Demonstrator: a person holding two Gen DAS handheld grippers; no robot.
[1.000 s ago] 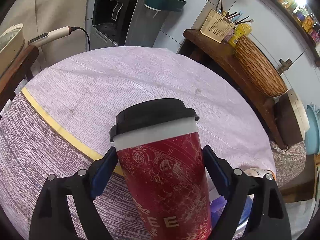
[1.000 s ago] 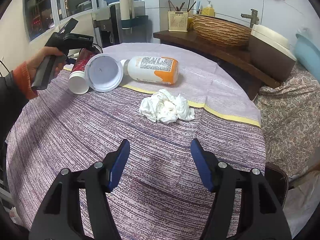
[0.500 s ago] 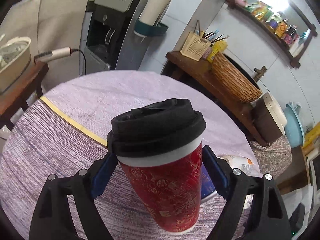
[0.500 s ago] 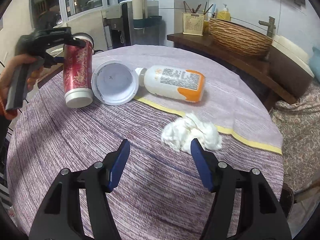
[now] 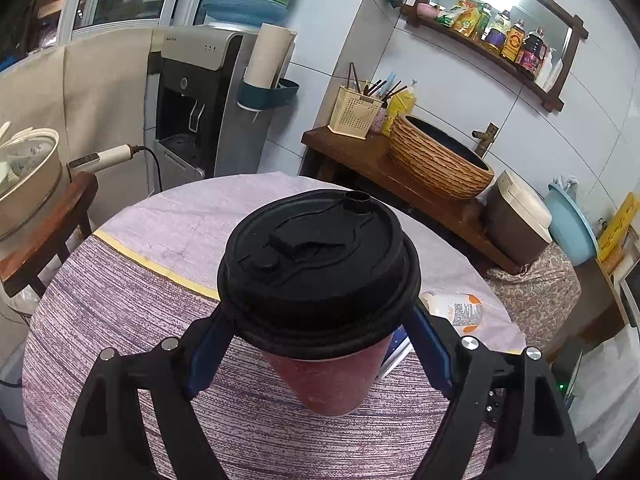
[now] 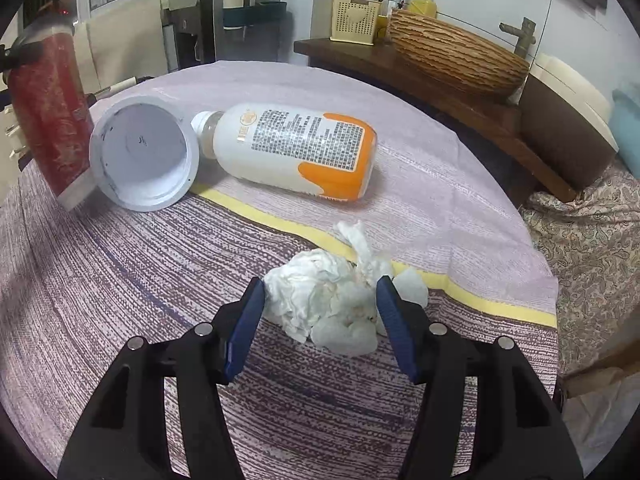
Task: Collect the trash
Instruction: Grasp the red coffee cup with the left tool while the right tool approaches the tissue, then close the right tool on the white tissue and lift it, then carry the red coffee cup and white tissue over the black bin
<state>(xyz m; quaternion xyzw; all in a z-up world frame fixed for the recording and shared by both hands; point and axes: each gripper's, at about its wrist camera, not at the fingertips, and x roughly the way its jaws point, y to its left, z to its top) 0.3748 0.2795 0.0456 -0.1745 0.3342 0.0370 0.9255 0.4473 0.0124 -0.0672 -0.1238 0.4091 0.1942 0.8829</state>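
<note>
The left gripper (image 5: 320, 344) clamps the red cup (image 5: 332, 376) off the table (image 6: 120, 280). Farther right lie a white cup (image 6: 144, 160) and bottle (image 6: 296, 152). Nearest, the right gripper (image 6: 320, 300) has just been closing around the tissue wad (image 6: 328, 300), pads about touching it.

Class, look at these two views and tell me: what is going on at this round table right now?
A person is clearing trash with a handheld tool in each hand. The left tool grips a red paper cup with a black lid, lifted clear of the striped tablecloth. The right tool has been closing around a crumpled white tissue wad, which sits between its jaws on the cloth. A white-and-orange plastic bottle and an empty white cup lie on their sides, uncollected.
</note>
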